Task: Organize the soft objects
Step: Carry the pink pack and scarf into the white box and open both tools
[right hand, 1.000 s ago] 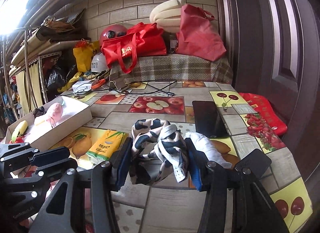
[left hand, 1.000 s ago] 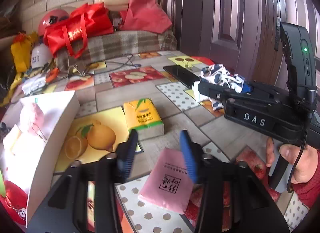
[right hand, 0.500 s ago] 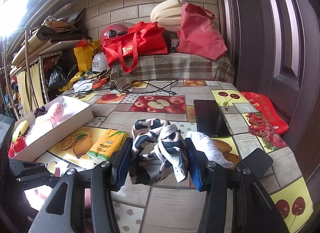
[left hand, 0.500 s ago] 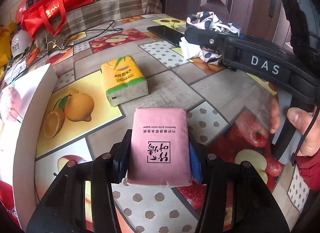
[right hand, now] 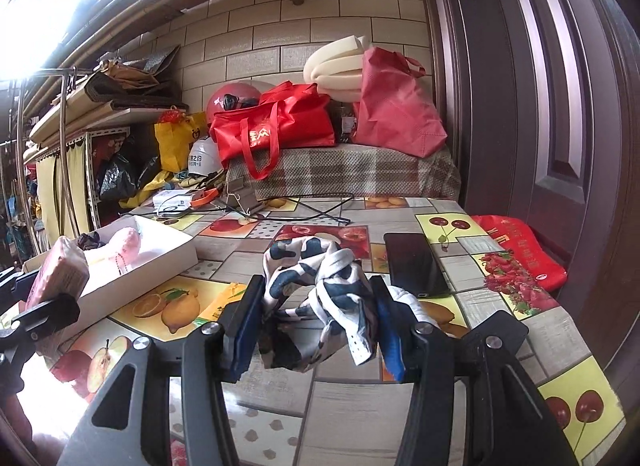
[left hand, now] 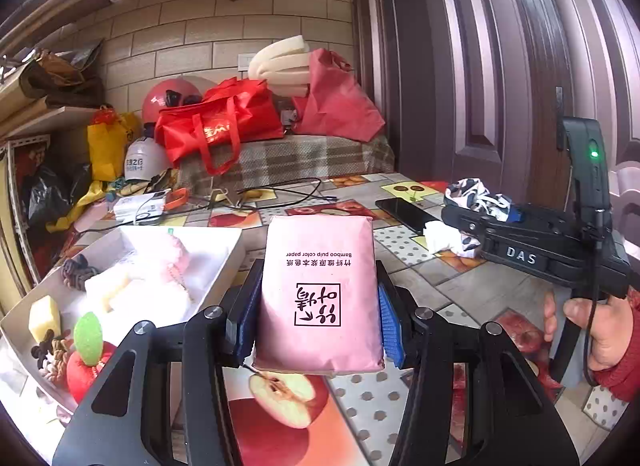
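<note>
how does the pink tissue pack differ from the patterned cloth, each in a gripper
The pink tissue pack is a flat, smooth rectangle; the patterned cloth is a crumpled, drooping bundle. The pack is plain pink with dark print; the cloth is white with dark blotches. The left hand-held gripper clamps the pack; the right hand-held gripper clamps the cloth. Both are soft.

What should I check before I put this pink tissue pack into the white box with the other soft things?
1. Left gripper shut on the pink tissue pack: ok, pads press both sides.
2. Pack lifted off the table: ok.
3. White box has free room: cannot tell, the near part holds a pink toy and sponges.
4. Right gripper shut on the patterned cloth: ok.
5. Right gripper out of the left one's way: ok, it is off to the side.
6. Phone safe from the cloth: cannot tell.
</note>
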Available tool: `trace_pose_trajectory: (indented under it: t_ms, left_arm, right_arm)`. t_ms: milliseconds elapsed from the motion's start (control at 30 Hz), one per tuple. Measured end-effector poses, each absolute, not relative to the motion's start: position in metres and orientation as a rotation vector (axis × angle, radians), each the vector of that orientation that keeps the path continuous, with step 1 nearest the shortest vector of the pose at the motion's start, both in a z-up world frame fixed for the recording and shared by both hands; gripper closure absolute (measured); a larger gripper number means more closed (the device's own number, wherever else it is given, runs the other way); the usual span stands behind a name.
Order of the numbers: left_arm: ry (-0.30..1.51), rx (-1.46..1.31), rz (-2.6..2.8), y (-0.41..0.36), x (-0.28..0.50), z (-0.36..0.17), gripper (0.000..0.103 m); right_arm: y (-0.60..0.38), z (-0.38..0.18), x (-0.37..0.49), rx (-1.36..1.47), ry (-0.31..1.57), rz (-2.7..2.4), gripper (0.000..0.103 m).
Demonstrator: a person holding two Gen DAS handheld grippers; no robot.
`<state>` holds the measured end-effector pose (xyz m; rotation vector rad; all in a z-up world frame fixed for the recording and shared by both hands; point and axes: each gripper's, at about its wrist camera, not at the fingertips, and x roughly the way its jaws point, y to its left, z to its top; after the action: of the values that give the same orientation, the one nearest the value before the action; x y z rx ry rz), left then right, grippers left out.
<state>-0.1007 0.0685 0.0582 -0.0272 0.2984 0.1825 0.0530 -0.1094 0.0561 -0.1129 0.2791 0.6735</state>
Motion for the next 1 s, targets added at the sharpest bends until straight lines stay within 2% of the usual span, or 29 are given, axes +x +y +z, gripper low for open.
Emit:
trace_pose_trajectory:
  t_ms: [467,633,1000]
  left_arm:
    - [0.330,-0.125,0.592,0.199,-0.158,0.048,0.053]
    - [0.377,-0.218,0.684,0.250,-0.160,0.040,0.053]
    - [0.425,-0.272,0.727,0.277,-0.137,0.034,0.052]
  right_arm:
    - [-0.010,0.049,-0.005,-0.253,0.286,0.918,0.051]
    - [0.033,0.045,-0.010,-0.253,0.341,0.987,0.050]
    - [0.110,0.037,-0.006,-0.211,0.465,1.051,0.050]
